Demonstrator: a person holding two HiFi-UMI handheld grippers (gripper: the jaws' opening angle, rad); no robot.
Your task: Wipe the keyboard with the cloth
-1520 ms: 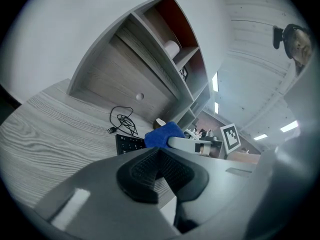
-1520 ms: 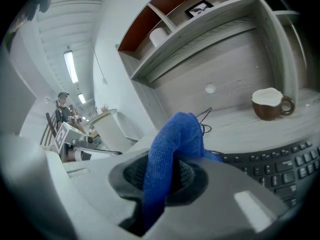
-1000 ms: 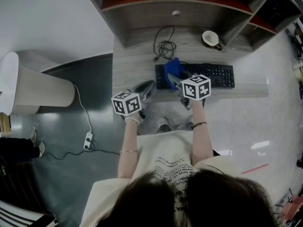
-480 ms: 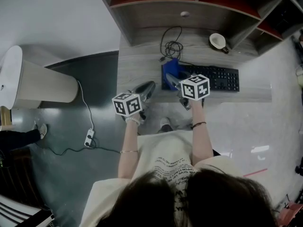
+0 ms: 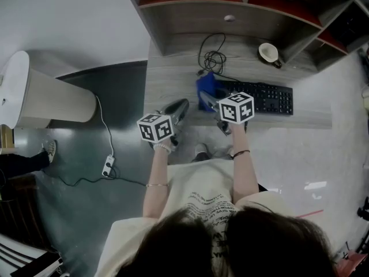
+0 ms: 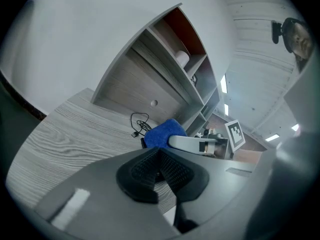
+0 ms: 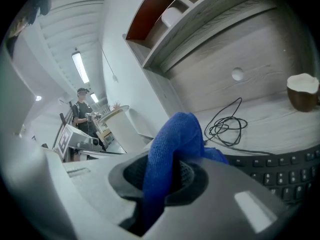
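A black keyboard (image 5: 265, 97) lies along the front of the wooden desk (image 5: 173, 79). My right gripper (image 5: 209, 99) is shut on a blue cloth (image 5: 206, 88), which rests on the keyboard's left end. In the right gripper view the cloth (image 7: 172, 149) bulges up between the pads, with keyboard keys (image 7: 285, 171) at the lower right. My left gripper (image 5: 179, 109) hovers over the desk's front edge, left of the keyboard, its pads (image 6: 160, 171) pressed together with nothing between them. From the left gripper view, the cloth (image 6: 162, 133) and the right gripper (image 6: 197, 144) lie ahead.
A coiled black cable (image 5: 212, 56) lies behind the keyboard, and a cup (image 5: 268, 53) stands at the back right under the shelf (image 5: 230, 4). A white bin (image 5: 40, 100) stands on the floor at left, beside a power strip (image 5: 107, 167). Another person (image 7: 82, 114) stands far off.
The view has shifted slightly; the cloth and right gripper stay at the keyboard's left end. The left gripper has not visibly moved.
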